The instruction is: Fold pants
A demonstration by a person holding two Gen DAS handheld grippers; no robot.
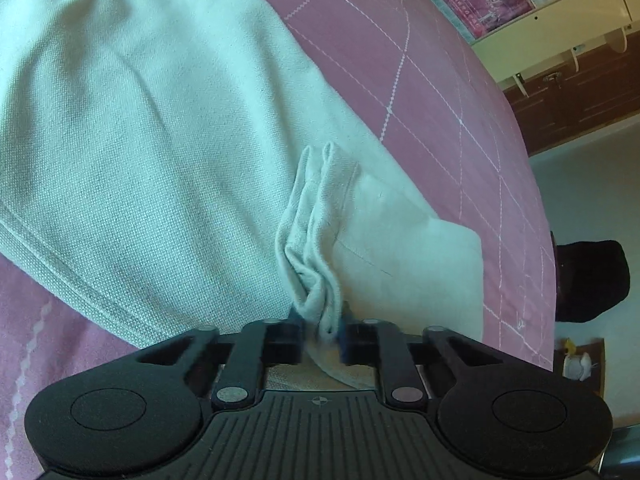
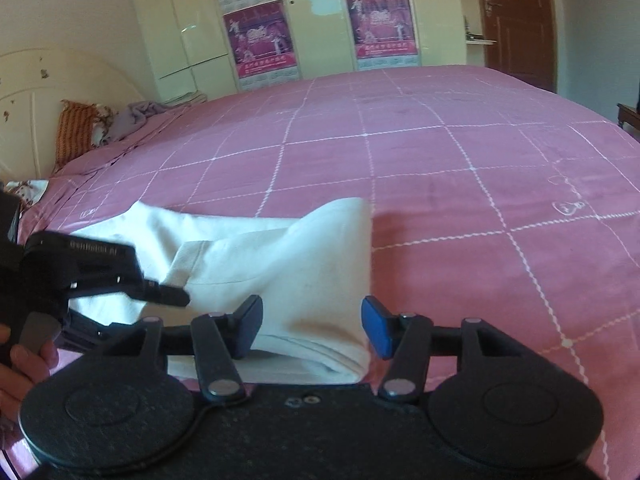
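Pale off-white pants [image 1: 152,128] lie partly folded on a pink quilted bedspread [image 1: 440,92]. My left gripper [image 1: 323,330] is shut on a bunched edge of the pants, which stands up in pleats between the fingers. In the right wrist view the pants [image 2: 288,264] lie in a folded stack at the bed's near edge. My right gripper [image 2: 312,326] is open, its blue pads on either side of the stack's near corner. The left gripper [image 2: 168,294] shows at the left, pinching the cloth, held by a hand.
The pink bedspread [image 2: 440,168] stretches far ahead and to the right. A headboard [image 2: 48,80] and an orange pillow [image 2: 76,128] are at the far left. Cream wardrobes with posters [image 2: 260,40] and a brown door [image 2: 516,20] stand behind the bed.
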